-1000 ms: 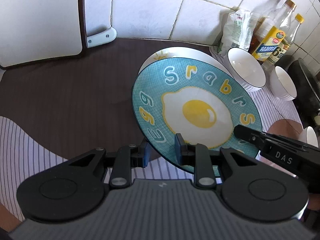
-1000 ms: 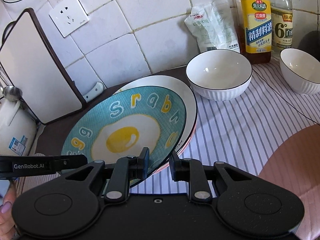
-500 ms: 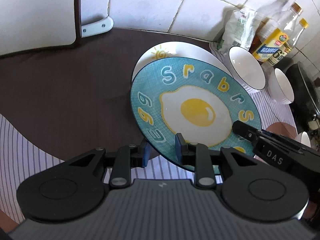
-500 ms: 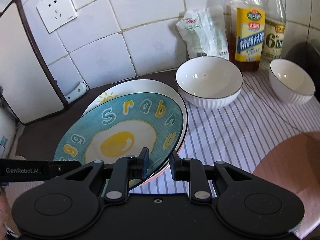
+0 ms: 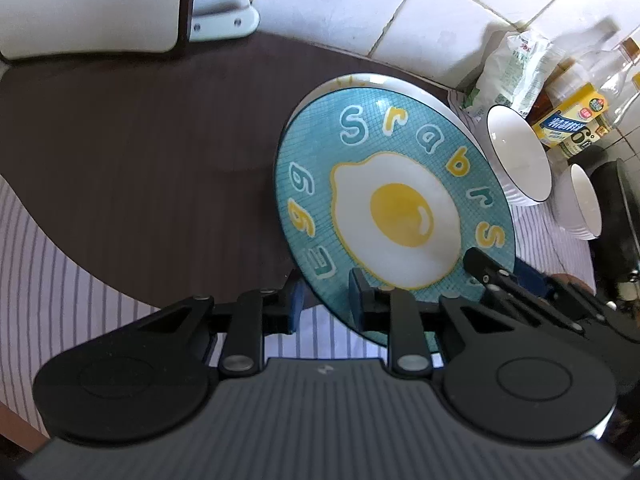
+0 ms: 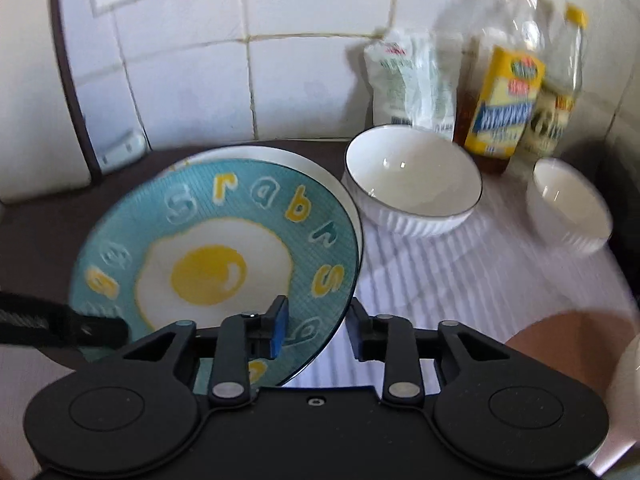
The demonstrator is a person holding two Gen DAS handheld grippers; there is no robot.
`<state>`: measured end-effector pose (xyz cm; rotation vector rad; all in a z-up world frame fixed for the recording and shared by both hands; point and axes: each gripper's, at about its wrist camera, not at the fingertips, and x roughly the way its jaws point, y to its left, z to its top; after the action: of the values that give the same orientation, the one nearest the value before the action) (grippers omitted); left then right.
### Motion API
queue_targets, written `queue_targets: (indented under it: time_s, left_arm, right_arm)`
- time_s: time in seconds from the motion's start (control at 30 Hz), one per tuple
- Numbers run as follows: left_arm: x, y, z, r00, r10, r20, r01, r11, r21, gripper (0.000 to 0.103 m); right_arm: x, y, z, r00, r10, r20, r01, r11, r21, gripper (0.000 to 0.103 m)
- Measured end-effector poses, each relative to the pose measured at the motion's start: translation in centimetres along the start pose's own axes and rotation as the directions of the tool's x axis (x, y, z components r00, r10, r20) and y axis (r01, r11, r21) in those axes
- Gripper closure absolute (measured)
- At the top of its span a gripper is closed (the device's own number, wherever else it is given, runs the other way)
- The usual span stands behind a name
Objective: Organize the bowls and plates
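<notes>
Left claw (image 5: 326,306) grips egg plate (image 5: 394,208) (right claw (image 6: 316,330) just opened).

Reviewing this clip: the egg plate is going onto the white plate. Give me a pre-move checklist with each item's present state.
1. Egg plate lies over the white plate: ok, though offset, the white rim showing on the far side.
2. Left gripper clamped on the plate's near rim: ok, jaws on either side of the edge.
3. Right gripper let go: ok, its jaws have just been opening and its pads stand off the rim between them.
4. Egg plate seated flat: cannot tell.
5. Large bowl apart from the plates: ok, a gap shows.
6. Small bowl out of the way: ok.
</notes>
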<state>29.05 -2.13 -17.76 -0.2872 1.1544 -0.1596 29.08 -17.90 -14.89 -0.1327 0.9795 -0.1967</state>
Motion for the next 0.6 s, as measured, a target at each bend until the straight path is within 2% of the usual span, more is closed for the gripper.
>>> queue_targets:
  time_s: [0.07, 0.13, 0.23, 0.33, 0.5, 0.6]
  left_arm:
    - [-0.2, -0.1, 0.0, 1.0, 0.002, 0.006, -0.002, 1.0, 0.006, 0.08]
    - [-0.3, -0.2, 0.0, 1.0, 0.006, 0.012, -0.006, 1.0, 0.002, 0.081]
    - [-0.5, -0.3, 0.2, 0.999, 0.033, 0.035, -0.032, 0.999, -0.043, 0.081]
    - [-0.6, -0.6, 0.2, 0.999, 0.016, 0.032, -0.016, 1.0, -0.027, 0.081]
    - [-1.4, -0.8, -0.4, 1.0, 0.012, 0.012, -0.012, 1.0, 0.003, 0.081]
    - [-2.6, -1.8, -1.2, 1.0, 0.022, 0.007, -0.022, 0.997, 0.069, 0.081]
  right_arm:
    - [0.0, 0.9, -0.3, 0.998, -0.049, 0.03, 0.051, 0.997, -0.066, 0.067]
    - [0.1, 1.2, -0.4, 0.997, -0.063, 0.041, 0.067, 0.994, -0.086, 0.067]
    - [0.3, 1.1, -0.7, 0.996, -0.063, 0.057, 0.067, 0.996, -0.066, 0.065]
    - [0.0, 1.0, -0.8, 0.994, -0.079, 0.072, 0.083, 0.995, -0.047, 0.065]
    - [-2.9, -1.2, -1.6, 0.994, -0.001, 0.107, -0.006, 0.998, 0.063, 0.065]
    - [-4.9, -3.0, -2.7, 0.992, 0.016, 0.125, -0.028, 0.995, 0.095, 0.064]
